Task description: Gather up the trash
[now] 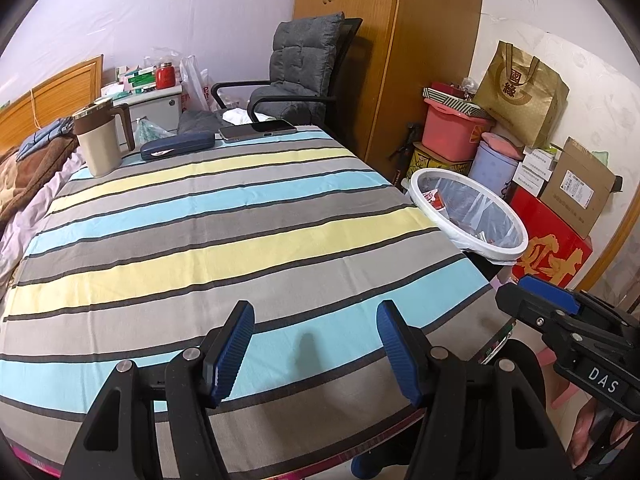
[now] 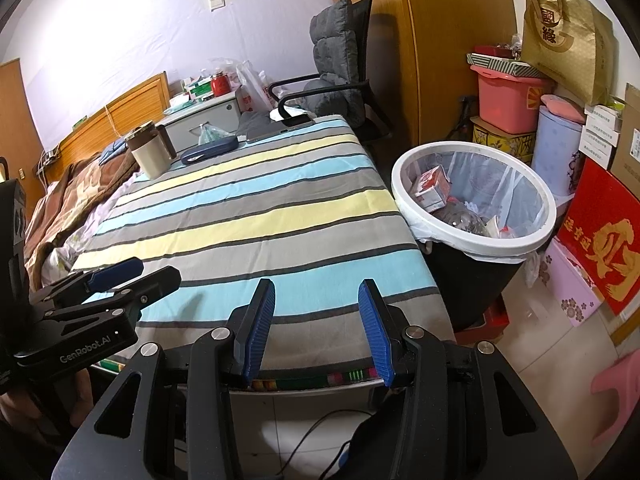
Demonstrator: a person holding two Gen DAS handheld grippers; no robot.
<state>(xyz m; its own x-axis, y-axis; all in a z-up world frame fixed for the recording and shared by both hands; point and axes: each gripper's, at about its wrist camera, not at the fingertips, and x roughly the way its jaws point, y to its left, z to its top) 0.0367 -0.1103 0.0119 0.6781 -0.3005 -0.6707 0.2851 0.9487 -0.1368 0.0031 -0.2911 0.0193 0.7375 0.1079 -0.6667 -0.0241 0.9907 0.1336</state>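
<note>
One view shows bin contents clearly.

The right hand-held gripper body bears "DAS" in white. The left hand-held gripper body bears "GenRobot.AI". The gold paper bag carries a brown emblem with "國緣". The red box shows a large gold character, not legible.

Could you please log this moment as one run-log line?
left gripper open, empty | right gripper open, empty | trash bin holds litter | mug on table
</note>
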